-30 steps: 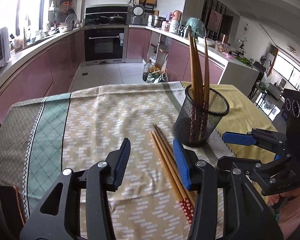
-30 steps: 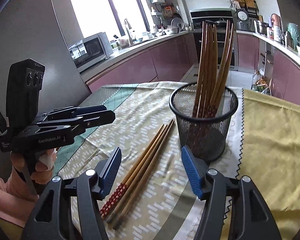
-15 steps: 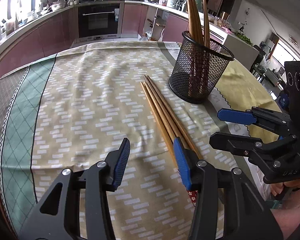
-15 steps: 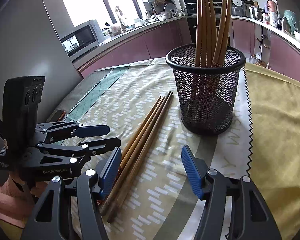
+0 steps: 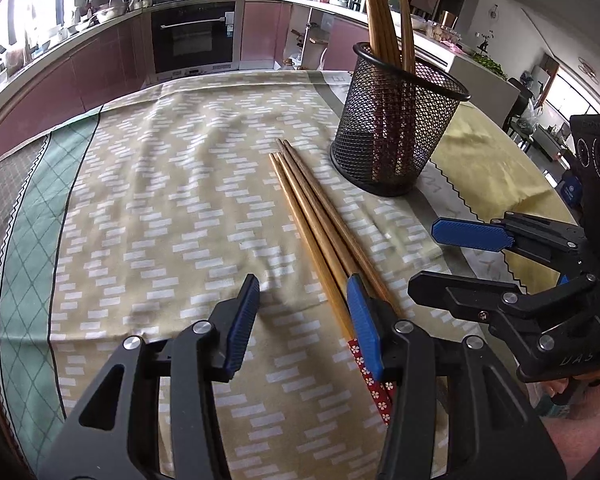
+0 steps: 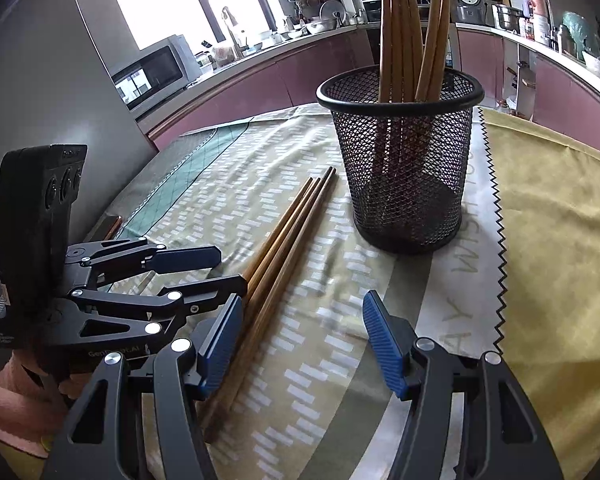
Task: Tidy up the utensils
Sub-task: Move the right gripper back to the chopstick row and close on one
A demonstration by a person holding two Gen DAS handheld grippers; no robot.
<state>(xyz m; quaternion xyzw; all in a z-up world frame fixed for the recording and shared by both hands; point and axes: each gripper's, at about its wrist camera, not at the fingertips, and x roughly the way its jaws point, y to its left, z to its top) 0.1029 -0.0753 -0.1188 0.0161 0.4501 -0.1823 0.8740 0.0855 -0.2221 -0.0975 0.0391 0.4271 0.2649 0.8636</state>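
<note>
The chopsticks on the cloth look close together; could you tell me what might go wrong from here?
1. The loose chopsticks lie touching, so the open left gripper may pinch several at once or scatter them.
2. The mesh holder stands near their tips and could get knocked.

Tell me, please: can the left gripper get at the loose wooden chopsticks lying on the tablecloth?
Probably yes. The left gripper is open, and the loose wooden chopsticks lie uncovered right at its right finger. The black mesh cup stands beyond their far tips, and the right gripper is off to the side.
</note>
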